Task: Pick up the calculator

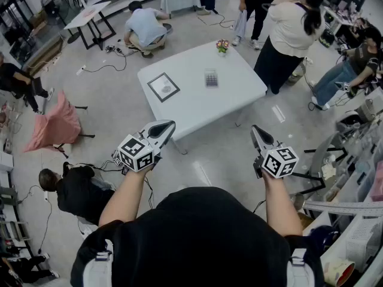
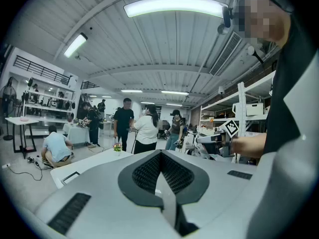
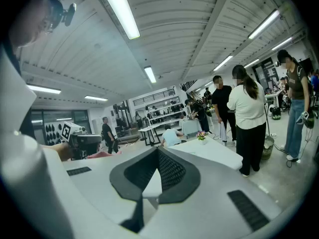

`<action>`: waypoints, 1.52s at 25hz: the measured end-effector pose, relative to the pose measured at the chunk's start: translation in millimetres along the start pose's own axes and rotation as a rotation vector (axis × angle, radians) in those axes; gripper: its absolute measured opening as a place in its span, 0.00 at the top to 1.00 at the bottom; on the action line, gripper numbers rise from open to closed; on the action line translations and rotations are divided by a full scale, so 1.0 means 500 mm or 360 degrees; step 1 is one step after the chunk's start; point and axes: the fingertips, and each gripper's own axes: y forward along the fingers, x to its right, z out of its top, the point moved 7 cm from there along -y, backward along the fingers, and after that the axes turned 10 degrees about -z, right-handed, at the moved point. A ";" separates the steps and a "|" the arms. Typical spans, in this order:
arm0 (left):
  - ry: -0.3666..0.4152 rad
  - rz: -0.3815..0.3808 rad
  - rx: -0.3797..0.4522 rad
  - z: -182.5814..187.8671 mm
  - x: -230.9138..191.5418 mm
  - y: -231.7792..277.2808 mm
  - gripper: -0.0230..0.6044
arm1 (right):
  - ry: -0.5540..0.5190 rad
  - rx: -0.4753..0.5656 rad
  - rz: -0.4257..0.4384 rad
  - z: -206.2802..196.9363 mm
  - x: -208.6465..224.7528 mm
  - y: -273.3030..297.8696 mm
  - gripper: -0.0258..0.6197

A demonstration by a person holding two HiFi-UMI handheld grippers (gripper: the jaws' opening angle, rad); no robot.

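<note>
Standing well back from the white tabletop [image 1: 191, 107], you carry left gripper [image 1: 160, 130] and right gripper [image 1: 258, 137], both pressed together, empty. Calculator [image 1: 211, 78]: flat, mid-tabletop, beside framed picture [image 1: 163, 86]. Risk: jaws arriving unopened would shove it, not grasp.

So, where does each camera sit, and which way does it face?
Head view: on the head, facing steeply down at the white table and calculator; both forearms, left gripper, right gripper show.
Left gripper view: on that gripper, along its shut jaws toward the table; right gripper shows.
Right gripper view: likewise; left gripper shows.
Shared by both: the flowers.
</note>
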 end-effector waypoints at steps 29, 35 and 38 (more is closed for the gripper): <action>-0.0067 0.0046 0.0078 -0.035 0.115 0.026 0.94 | -0.0080 -0.0033 -0.0012 -0.014 0.077 -0.059 0.76; -0.0079 0.0048 0.0061 -0.046 0.099 0.040 0.94 | -0.0086 -0.0057 -0.0004 -0.021 0.087 -0.048 0.71; -0.0083 0.0041 0.0057 -0.045 0.086 0.056 0.94 | -0.0084 -0.0071 -0.0013 -0.018 0.100 -0.039 0.71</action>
